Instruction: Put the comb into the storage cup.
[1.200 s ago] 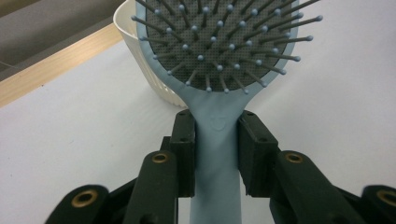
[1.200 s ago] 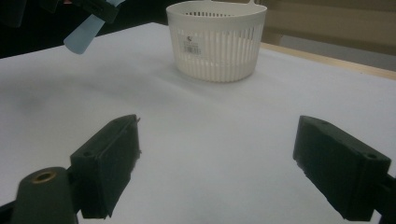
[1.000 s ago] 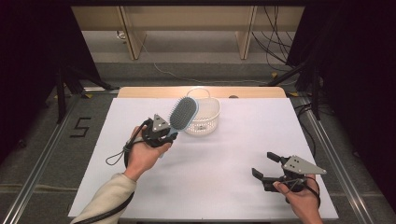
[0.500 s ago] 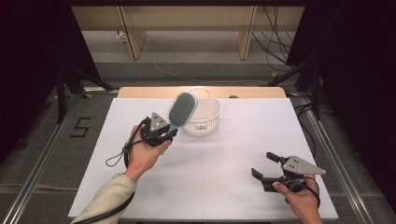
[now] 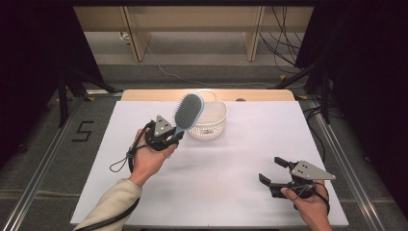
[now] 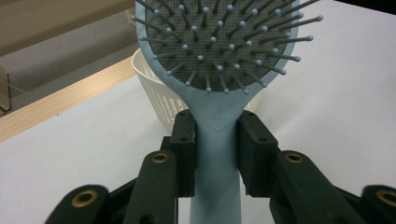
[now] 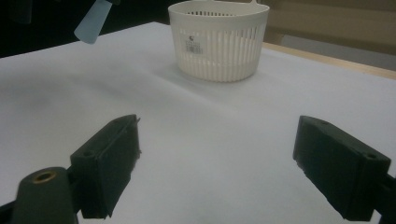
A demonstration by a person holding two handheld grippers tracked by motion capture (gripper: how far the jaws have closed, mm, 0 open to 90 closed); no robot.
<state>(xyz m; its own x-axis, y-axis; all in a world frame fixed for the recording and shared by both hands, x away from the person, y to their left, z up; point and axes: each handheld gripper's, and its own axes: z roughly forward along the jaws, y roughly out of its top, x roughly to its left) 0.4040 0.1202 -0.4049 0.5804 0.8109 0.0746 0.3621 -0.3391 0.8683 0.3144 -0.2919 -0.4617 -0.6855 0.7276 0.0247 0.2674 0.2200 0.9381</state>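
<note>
We see a desk [image 5: 240, 159] covered with a white sheet, its pale wooden edge [image 5: 159, 95] showing along the far side. Around it lies grey carpeted floor [image 5: 43, 144], crossed left and right by metal rails [image 5: 332, 139]. On the floor to the left, a black numeral five [image 5: 82, 131] is marked. Beyond the desk stands light wooden furniture with upright legs [image 5: 136, 36], and cables [image 5: 281, 38] trail over the floor at the far right. Black curtains [image 5: 365, 72] close off both sides, leaving the edges dark while the desk is brightly lit.
</note>
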